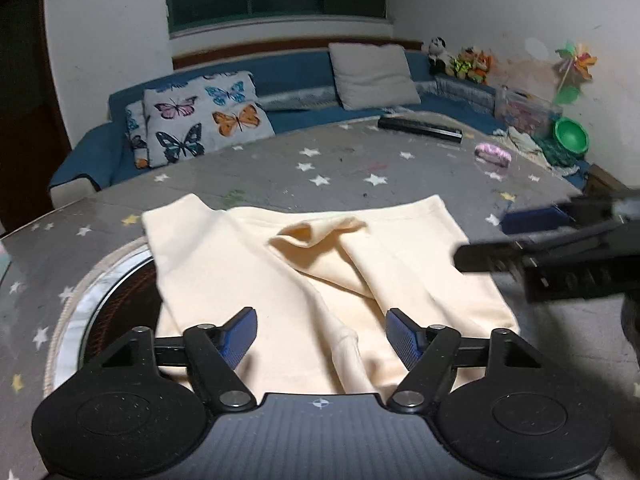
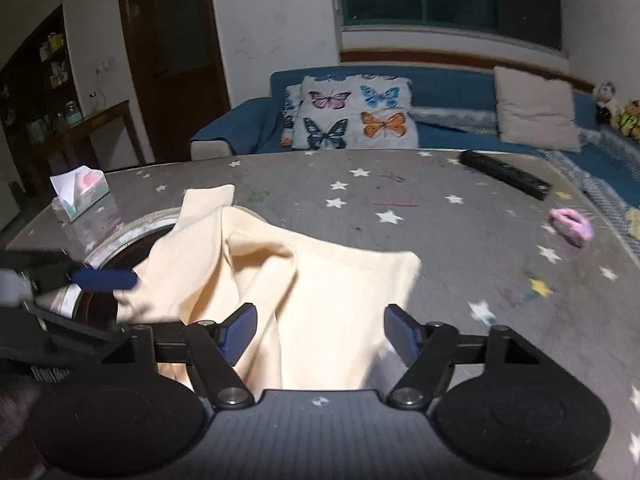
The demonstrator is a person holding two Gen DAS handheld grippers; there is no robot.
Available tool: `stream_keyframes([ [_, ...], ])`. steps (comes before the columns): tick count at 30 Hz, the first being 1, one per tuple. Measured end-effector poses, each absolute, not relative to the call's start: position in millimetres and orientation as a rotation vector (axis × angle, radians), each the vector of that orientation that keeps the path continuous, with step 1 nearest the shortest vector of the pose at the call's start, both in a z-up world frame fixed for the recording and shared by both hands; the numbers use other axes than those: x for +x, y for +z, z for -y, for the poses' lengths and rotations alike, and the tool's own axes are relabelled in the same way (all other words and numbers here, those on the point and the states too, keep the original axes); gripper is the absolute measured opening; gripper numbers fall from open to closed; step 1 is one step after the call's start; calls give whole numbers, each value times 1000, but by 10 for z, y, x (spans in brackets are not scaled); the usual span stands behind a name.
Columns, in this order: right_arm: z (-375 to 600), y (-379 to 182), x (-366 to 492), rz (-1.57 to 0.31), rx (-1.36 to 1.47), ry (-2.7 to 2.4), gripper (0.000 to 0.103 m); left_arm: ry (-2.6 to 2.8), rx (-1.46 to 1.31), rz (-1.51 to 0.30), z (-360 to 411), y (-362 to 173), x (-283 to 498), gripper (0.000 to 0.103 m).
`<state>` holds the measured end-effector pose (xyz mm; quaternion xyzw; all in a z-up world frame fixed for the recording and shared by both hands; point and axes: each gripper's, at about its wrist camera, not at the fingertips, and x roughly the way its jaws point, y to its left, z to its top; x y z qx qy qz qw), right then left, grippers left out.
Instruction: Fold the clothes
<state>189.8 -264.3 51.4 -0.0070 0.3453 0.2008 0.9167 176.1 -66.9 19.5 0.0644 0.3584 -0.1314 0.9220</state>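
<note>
A cream-coloured garment [image 1: 304,280] lies partly folded on the grey star-patterned table [image 1: 360,160], with a loose flap bunched up in its middle. My left gripper [image 1: 322,336] is open above the garment's near edge, with nothing between its blue pads. My right gripper [image 2: 320,334] is open too, over the garment [image 2: 320,292] on its right side. The right gripper also shows blurred at the right of the left wrist view [image 1: 560,252]. A blue finger of the left gripper shows at the left of the right wrist view [image 2: 106,279].
A round inset ring [image 1: 100,280] in the table lies under the garment's left part. A black remote [image 1: 420,129], a pink object [image 1: 493,155] and a tissue box [image 2: 80,192] are on the table. A blue sofa with cushions [image 1: 200,120] stands behind.
</note>
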Motion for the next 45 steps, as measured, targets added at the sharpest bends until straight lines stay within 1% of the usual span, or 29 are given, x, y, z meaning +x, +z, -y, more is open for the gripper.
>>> stream_keyframes([
  [1, 2606, 498, 1977, -719, -9, 428, 64, -270, 130, -750, 666, 164, 1801, 43],
  [2, 2562, 480, 2051, -727, -5, 441, 62, -271, 121, -765, 647, 133, 1836, 35],
  [3, 2506, 458, 2119, -734, -6, 453, 60, -273, 106, -777, 611, 108, 1857, 18],
  [4, 2451, 435, 2183, -740, -7, 464, 60, -276, 88, -785, 569, 91, 1864, 12],
  [6, 2342, 381, 2302, -753, -10, 483, 54, -275, 58, -780, 478, 84, 1840, 11],
  [8, 2231, 318, 2419, -766, -14, 492, 52, -265, 35, -762, 391, 105, 1775, 10],
  [10, 2148, 244, 2521, -781, -13, 489, 47, -250, 12, -746, 311, 150, 1692, 9],
  [13, 2081, 144, 2608, -806, 5, 481, 27, -224, -13, -719, 186, 229, 1571, 9],
  [14, 2076, 132, 2611, -808, 10, 477, 15, -215, -22, -711, 142, 256, 1533, 9],
  [15, 2082, 138, 2595, -803, 14, 473, 9, -203, -29, -703, 95, 283, 1487, 9],
  [16, 2099, 158, 2563, -794, 20, 469, 8, -192, -37, -696, 46, 309, 1440, 9],
  [25, 2679, 651, 2007, -650, 92, 374, 6, -93, -92, -675, -321, 414, 1014, 8],
  [29, 3107, 852, 1578, -590, 114, 290, 6, -61, -117, -685, -448, 415, 729, 8],
  [33, 3496, 931, 1117, -560, 132, 195, 6, -57, -153, -713, -535, 404, 428, 8],
  [37, 3818, 852, 715, -569, 160, 105, 6, -89, -176, -750, -520, 346, 135, 8],
  [40, 3978, 647, 569, -650, 179, 47, 7, -113, -173, -799, -467, 249, -35, 8],
  [43, 4086, 445, 509, -733, 184, -3, 9, -133, -153, -831, -433, 181, -136, 9],
  [45, 4133, 391, 452, -746, 158, -46, 13, -134, -133, -827, -427, 206, -165, 9],
])
